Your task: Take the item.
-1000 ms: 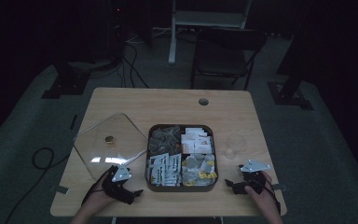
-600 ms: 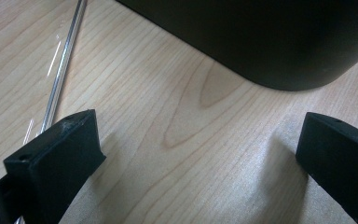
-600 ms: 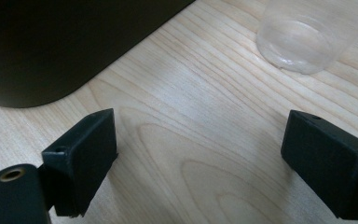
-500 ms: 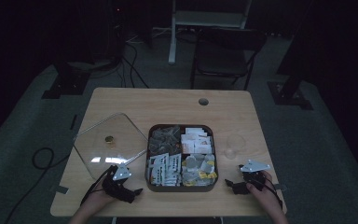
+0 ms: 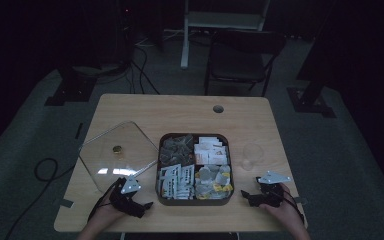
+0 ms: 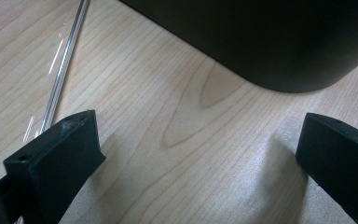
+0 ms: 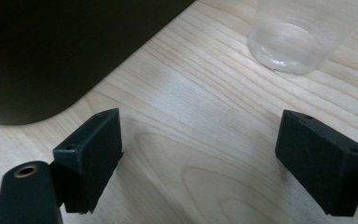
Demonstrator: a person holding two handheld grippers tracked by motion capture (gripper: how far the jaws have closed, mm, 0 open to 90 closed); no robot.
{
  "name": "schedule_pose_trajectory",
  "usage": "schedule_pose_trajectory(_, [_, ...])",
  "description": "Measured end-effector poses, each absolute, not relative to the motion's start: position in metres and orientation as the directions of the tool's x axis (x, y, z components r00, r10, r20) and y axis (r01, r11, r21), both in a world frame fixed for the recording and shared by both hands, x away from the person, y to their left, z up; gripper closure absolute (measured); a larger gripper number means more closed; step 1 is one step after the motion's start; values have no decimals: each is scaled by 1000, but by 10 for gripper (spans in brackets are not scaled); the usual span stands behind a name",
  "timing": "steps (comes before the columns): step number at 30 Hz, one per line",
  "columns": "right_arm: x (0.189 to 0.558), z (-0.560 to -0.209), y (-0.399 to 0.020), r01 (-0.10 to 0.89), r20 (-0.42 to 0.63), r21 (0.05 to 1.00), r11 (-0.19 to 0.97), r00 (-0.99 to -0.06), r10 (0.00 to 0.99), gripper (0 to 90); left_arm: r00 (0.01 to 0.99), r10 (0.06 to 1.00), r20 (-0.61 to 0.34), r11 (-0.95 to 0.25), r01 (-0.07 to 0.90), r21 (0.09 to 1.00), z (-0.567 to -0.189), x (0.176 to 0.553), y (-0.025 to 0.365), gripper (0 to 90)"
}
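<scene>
A dark square tray with four compartments of tea bags and sachets sits near the table's front edge. My left gripper rests on the table left of the tray, pointing at it. Its jaws are open over bare wood, with the tray wall just ahead. My right gripper lies right of the tray, open. Its jaws have just been closing slightly, with nothing between them. A clear cup stands ahead of it, and the tray wall is to its left.
A clear square lid with a brass knob lies left of the tray; its edge runs past my left jaw. The clear cup stands right of the tray. A cable hole is at the table's back, with a chair behind.
</scene>
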State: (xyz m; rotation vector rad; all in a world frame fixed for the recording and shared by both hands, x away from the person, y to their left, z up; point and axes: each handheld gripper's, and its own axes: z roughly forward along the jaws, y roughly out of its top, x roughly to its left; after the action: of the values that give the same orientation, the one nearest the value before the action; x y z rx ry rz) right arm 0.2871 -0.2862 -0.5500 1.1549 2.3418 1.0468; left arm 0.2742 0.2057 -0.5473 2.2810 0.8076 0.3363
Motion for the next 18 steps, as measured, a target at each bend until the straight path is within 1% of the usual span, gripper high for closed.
schedule_pose_trajectory(9, [280,-540,-286,530,72,764,369,-638,766,150,770,638,15,-570,460,681,-547,274,206,5])
schedule_pose_trajectory(10, [279,-538,-285,525,77,769,364,-643,762,150,770,638,14,-570,460,681,-547,274,206,5])
schedule_pose_trajectory(13, [276,-528,-285,505,88,790,348,-656,750,188,770,638,14,-570,460,681,-547,274,206,5])
schedule_pose_trajectory(16, [273,-515,-283,480,100,813,331,-674,732,189,770,638,15,-570,460,681,-547,274,206,5])
schedule_pose_trajectory(18, [272,-506,-279,456,87,825,334,-687,722,189,769,639,15,-570,460,681,-547,274,206,5])
